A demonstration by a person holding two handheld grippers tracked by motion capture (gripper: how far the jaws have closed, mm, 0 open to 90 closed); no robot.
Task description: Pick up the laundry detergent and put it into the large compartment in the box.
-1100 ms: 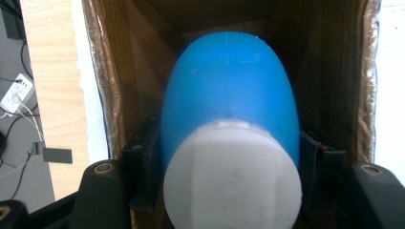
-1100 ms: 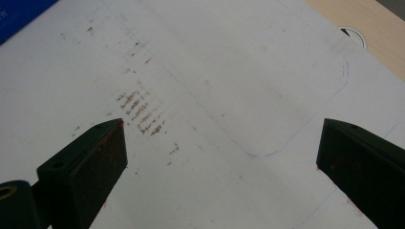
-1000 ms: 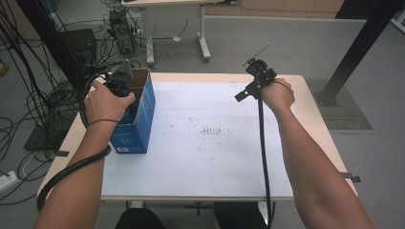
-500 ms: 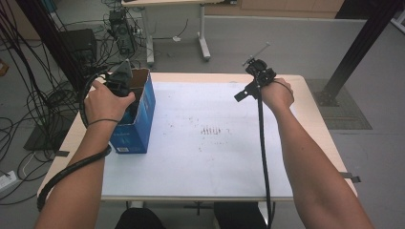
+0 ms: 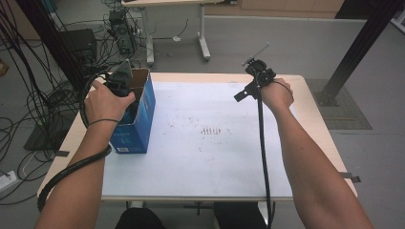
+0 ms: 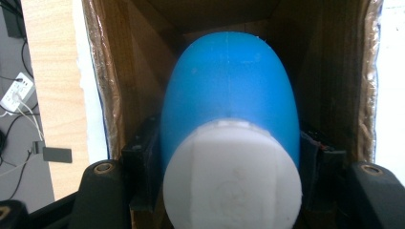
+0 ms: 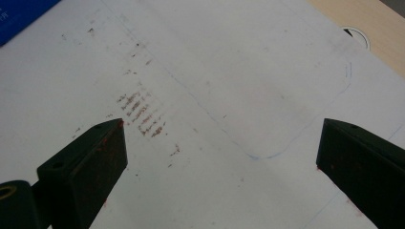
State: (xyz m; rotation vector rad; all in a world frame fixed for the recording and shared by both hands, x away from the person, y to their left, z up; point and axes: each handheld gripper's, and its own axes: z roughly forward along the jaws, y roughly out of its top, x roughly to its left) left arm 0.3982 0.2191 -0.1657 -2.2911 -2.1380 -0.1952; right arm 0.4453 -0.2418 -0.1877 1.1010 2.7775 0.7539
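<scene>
Nothing has moved: left tongs (image 6: 229,157) stay clamped on a blue white-capped plastic bottle (image 6: 229,95) inside the open blue cardboard box (image 5: 143,102); right tongs (image 7: 219,157) gape wide above the worktop (image 7: 229,71).

No change recorded: left gripper (image 5: 125,85) remains in the blue box (image 5: 138,125), clamped on the blue bottle (image 6: 229,90); right gripper (image 5: 258,71) remains over the white sheet (image 5: 205,157), jaws spread; positions of all items match

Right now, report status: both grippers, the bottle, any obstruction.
Left gripper shut on blue bottle, inside the cardboard box. Right gripper open, nothing between jaws, over the white sheet. Box walls close around bottle.
</scene>
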